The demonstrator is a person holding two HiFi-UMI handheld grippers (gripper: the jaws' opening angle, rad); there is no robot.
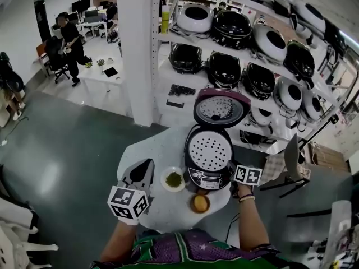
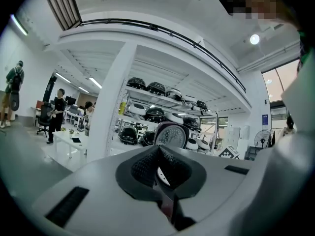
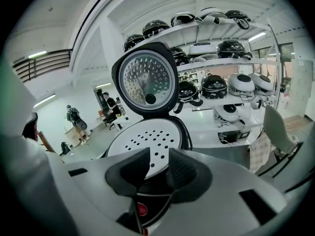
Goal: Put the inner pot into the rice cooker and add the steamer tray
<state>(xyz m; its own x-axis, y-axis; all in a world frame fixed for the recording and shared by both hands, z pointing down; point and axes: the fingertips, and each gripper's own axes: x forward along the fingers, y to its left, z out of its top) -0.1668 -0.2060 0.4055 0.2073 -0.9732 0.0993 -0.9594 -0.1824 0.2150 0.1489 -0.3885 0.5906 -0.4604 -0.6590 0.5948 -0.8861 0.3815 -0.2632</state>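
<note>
steamer tray (image 1: 209,150) sat flat in the mouth of the rice cooker (image 1: 208,179), its white perforated face filling the opening. the lid (image 1: 220,108) stood tipped up behind it, leaving the opening free. the inner pot could not be seen on its own; judging by how level and high the tray lay, it was probably underneath already, carrying the tray on its rim.

the right gripper (image 3: 159,156) hovered just beside the cooker's front right, angled down toward the tray. its jaws were a modest way apart, with nothing pinched between the pads; only the tray's near edge and the cooker's front showed through the gap. that read as a hand done with placing, not one gripping.

the left gripper (image 2: 158,151) was held out over the round table (image 1: 146,147), well to the left of the cooker. its jaws were pressed together on nothing, and it was likely kept there so as not to crowd the working side.

a small dish of green bits (image 1: 173,179) and a bowl with something orange (image 1: 201,203) stood on the table near the cooker's front, with neither gripper on them. by my reading the task looked all but finished.
</note>
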